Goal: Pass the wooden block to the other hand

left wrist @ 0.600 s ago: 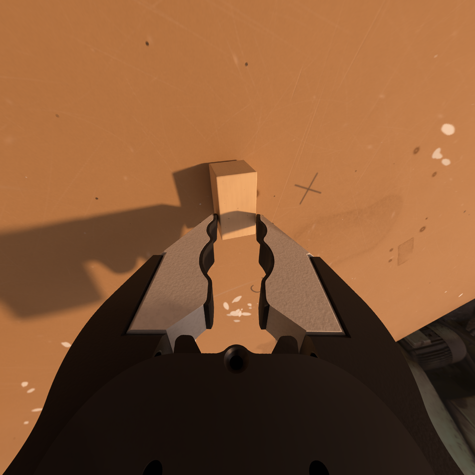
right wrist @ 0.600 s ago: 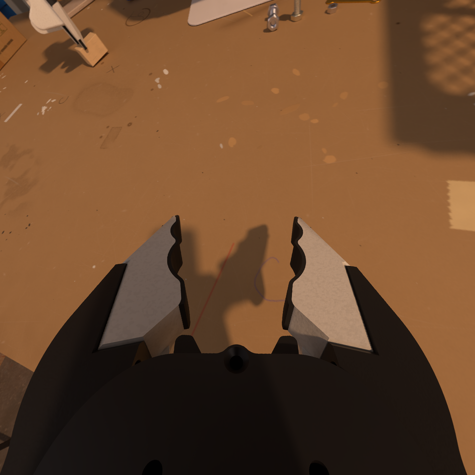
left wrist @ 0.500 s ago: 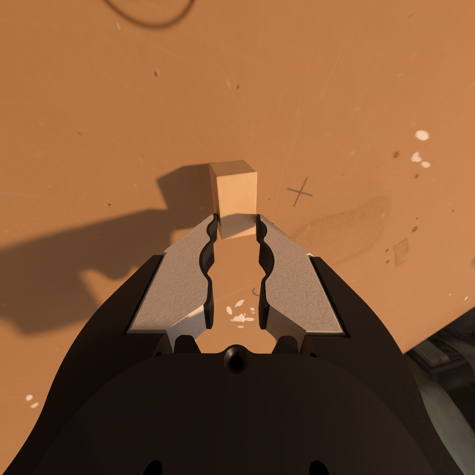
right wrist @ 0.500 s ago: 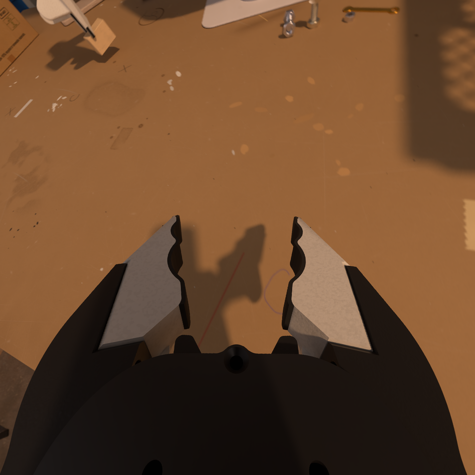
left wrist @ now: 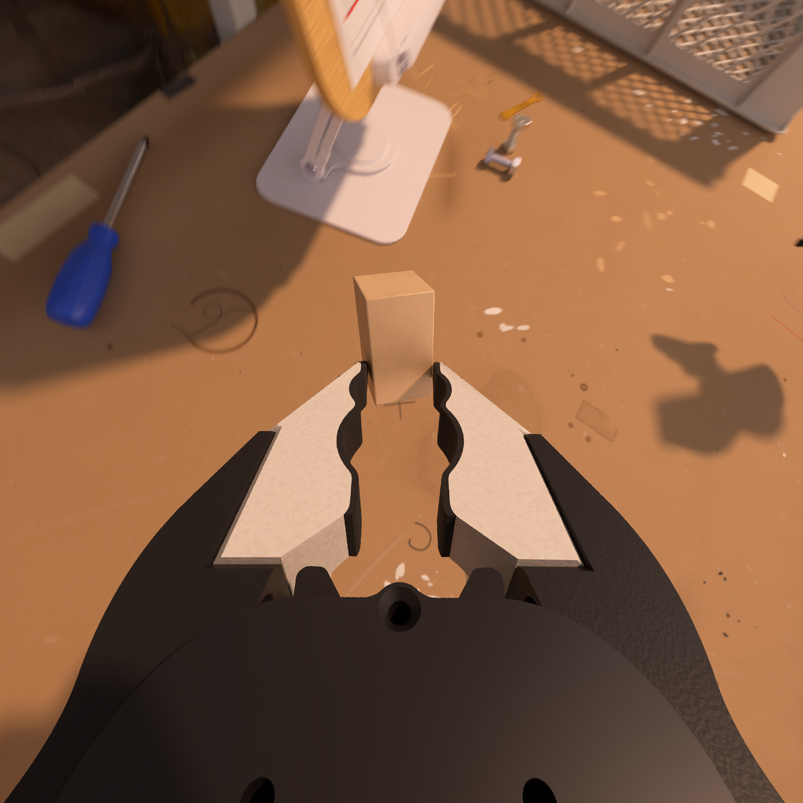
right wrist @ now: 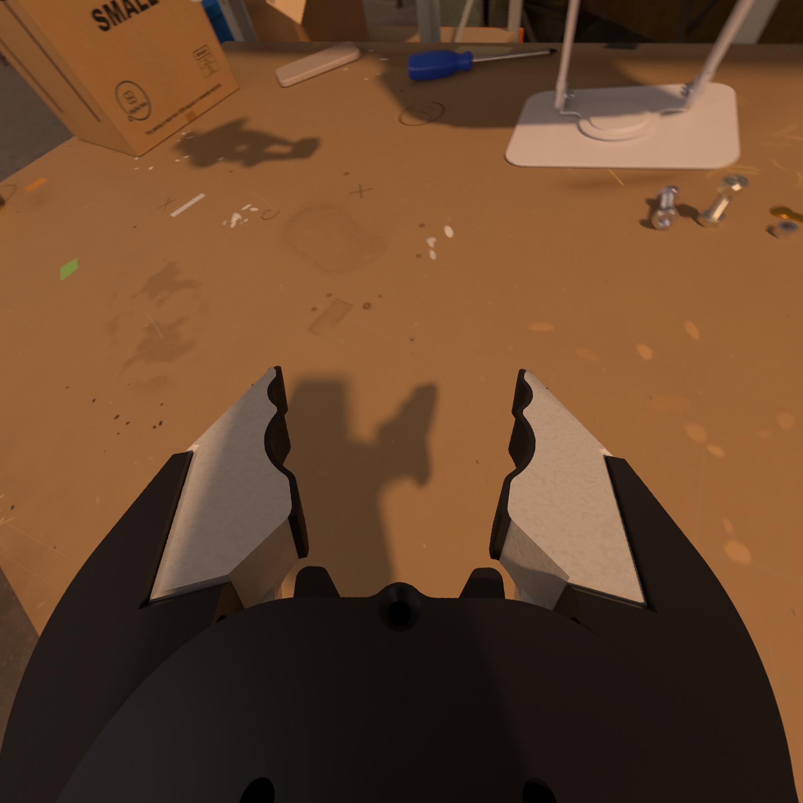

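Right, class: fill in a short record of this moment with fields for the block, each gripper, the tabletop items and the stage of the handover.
block: wooden block, clamped at its lower end, off the table
left gripper: shut on the block
right gripper: open, empty, above the table
items: blue screwdriver, white lamp base, bolts, cardboard box
stage: block lifted, not yet passed

One block [left wrist: 397,334], perhaps two bolts [right wrist: 691,206].

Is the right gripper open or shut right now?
Open. The right gripper has a wide gap between its fingertips, with only bare table and shadow showing between them; it holds nothing.
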You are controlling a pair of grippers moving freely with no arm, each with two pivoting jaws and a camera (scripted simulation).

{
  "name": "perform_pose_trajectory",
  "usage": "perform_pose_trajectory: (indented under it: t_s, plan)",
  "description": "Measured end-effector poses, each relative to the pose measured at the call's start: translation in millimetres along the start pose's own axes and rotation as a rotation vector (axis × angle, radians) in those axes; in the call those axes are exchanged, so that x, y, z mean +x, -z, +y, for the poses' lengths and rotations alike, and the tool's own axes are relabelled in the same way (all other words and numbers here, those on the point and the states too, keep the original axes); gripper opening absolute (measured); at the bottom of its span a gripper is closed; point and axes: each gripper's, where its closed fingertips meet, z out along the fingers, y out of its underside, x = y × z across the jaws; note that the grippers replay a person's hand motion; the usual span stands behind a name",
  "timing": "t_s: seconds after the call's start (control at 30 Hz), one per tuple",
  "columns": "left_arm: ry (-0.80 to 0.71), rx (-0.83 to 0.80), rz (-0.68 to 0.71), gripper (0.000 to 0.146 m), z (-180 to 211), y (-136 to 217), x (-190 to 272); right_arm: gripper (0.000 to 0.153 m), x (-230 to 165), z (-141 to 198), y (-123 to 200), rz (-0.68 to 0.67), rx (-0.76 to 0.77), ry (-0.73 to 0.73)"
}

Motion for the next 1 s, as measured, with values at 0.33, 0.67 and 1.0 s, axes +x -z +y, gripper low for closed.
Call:
perform_pose_trajectory:
  t_s: [0.33,0.67,1.0]
  plan:
    - [-0.348,0.123,0.057,0.030,-27,-9,97,0.103,-27,-67,-27,-0.076,0.107,0.105]
    - [-0.573,0.163,0.167,0.030,-19,-72,185,0.099,-25,-106,-45,-0.226,0.206,-0.071]
    - [-0.665,0.167,0.227,0.030,-14,-93,232,0.103,-9,-103,-69,-0.224,0.137,0.003]
